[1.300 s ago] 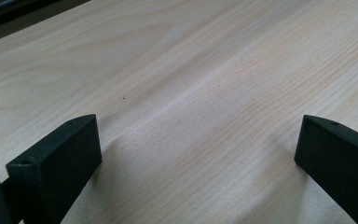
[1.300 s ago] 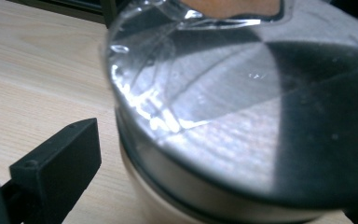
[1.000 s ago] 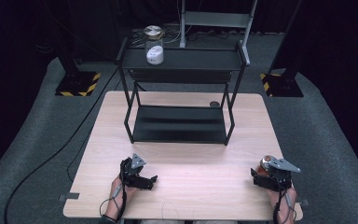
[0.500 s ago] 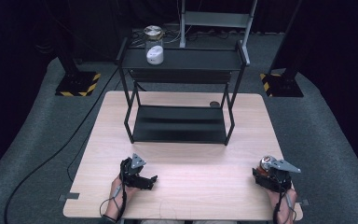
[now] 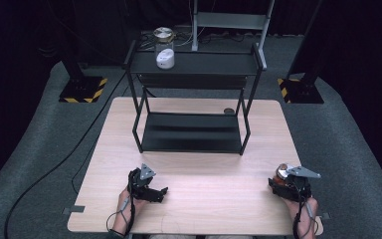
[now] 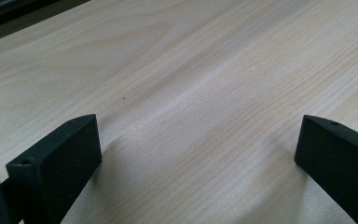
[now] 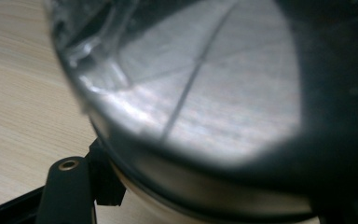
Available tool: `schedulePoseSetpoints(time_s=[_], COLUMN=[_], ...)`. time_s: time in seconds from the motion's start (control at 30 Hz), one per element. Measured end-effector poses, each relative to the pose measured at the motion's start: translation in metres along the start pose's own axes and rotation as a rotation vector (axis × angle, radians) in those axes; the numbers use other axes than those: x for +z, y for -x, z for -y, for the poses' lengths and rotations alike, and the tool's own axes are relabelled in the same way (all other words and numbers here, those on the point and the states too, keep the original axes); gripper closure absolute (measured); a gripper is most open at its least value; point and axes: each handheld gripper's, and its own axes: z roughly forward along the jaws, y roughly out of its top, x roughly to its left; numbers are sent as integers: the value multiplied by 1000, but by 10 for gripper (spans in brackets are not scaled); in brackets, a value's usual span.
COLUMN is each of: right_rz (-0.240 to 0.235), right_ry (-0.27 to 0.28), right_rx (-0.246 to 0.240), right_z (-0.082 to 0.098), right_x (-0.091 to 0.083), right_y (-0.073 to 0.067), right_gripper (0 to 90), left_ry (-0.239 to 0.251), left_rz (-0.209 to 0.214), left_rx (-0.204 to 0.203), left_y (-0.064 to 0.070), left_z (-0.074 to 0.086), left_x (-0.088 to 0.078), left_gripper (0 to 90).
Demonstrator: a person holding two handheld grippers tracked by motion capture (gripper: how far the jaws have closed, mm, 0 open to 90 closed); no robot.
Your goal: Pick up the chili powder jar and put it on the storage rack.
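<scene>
A round tin with a shiny metal lid (image 5: 282, 171) stands near the table's front right corner. My right gripper (image 5: 280, 180) is shut on it. In the right gripper view the lid (image 7: 205, 88) looms close and blurred, and one black finger (image 7: 70, 191) lies against the tin's pale side at lower left. My left gripper (image 5: 160, 192) rests on the table at front left. Its two fingers (image 6: 58, 163) stand wide open over bare wood (image 6: 191, 116) with nothing between them.
A black two-tier rack (image 5: 191, 132) stands at the middle back of the wooden table (image 5: 209, 199). On its top shelf are a glass jar with a metal lid (image 5: 163, 37) and a white object (image 5: 165, 59). A small dark disc (image 5: 228, 110) lies behind the rack.
The right gripper has edged slightly toward the table's near edge beside the tin. The left gripper has not moved.
</scene>
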Motion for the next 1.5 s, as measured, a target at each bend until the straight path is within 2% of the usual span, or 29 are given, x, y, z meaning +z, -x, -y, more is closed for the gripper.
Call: schedulePoseSetpoints(time_s=[0.57,0.83,1.5], right_rz=[-53,-76,-149], right_ry=[-109,-159,-239], right_rx=[-88,-128,-226], right_z=[-58,-85,-144], right_x=[-6,-2,15], right_y=[-6,-10,-27], right_gripper=[307,307,307], left_ry=[1,2,2], left_rz=[-2,-2,-2], left_rx=[-1,-1,-1], left_y=[0,0,0], left_z=[0,0,0], left_x=[0,0,0], left_gripper=[0,0,0])
